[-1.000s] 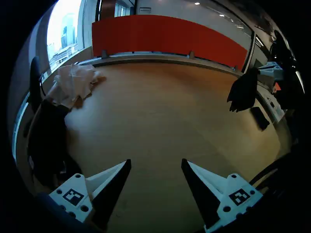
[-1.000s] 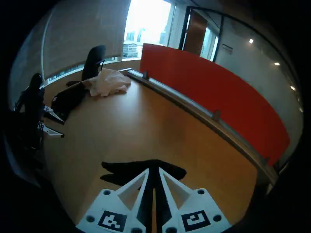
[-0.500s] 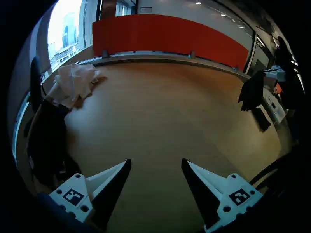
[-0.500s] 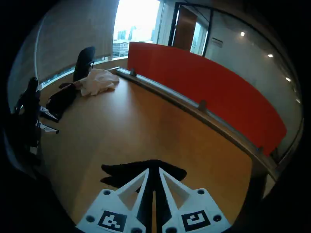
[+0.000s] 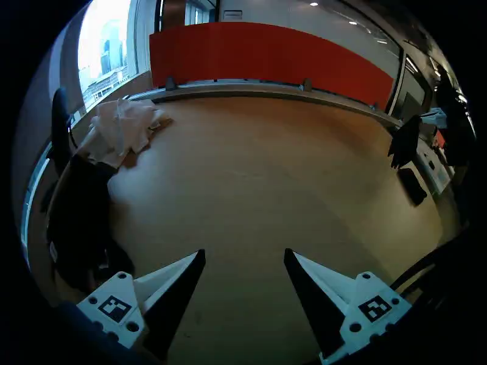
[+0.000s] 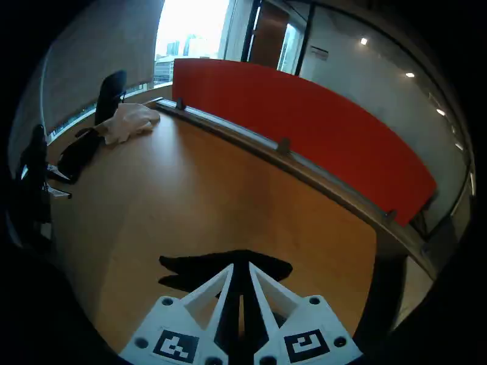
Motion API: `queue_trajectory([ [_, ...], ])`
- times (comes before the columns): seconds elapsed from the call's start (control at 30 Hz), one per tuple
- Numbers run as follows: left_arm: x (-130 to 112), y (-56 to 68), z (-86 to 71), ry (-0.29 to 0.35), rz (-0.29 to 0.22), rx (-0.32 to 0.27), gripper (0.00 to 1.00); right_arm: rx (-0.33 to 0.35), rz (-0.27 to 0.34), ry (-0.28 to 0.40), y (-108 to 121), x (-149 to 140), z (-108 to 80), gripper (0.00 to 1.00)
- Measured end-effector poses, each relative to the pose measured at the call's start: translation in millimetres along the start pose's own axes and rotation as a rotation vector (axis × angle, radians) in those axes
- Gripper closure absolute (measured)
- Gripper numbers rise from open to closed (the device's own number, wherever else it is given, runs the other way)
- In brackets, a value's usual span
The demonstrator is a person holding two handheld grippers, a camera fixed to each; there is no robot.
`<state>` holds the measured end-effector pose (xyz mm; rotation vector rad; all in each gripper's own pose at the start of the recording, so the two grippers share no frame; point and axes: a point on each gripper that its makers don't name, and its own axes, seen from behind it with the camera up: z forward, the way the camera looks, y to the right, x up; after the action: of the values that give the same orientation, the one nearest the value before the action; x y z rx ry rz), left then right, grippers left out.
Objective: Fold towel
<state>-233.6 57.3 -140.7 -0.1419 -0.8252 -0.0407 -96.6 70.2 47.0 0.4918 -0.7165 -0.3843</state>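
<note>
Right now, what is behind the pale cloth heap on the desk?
A black office chair stands behind the cloth heap, past the desk corner, with a window beyond. The heap hides the chair's lower part and the desk beneath it.

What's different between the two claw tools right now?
The left gripper has its fingers wide apart; the right gripper has them closed together. The left gripper holds nothing, while the right gripper pinches a dark cloth at its tips. Both have white fingers with black inner faces and point over the same wooden table.

Red partition (image 5: 268,52) behind wooden table (image 5: 255,176)
</note>
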Motion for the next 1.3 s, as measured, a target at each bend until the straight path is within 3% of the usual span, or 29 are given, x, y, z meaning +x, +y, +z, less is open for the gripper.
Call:
queue_trajectory([
  [0.53, -3, -0.5, -6.1, -0.009, 0.008, 0.019, 0.04, -0.071, 0.061, -0.083, 63, -43, 0.1, 0.97],
  [1.3, -4, 5.7, -6.7, -0.017, 0.010, 0.026, 0.04, -0.109, 0.101, -0.139, 98, -70, 4.2, 0.97],
])
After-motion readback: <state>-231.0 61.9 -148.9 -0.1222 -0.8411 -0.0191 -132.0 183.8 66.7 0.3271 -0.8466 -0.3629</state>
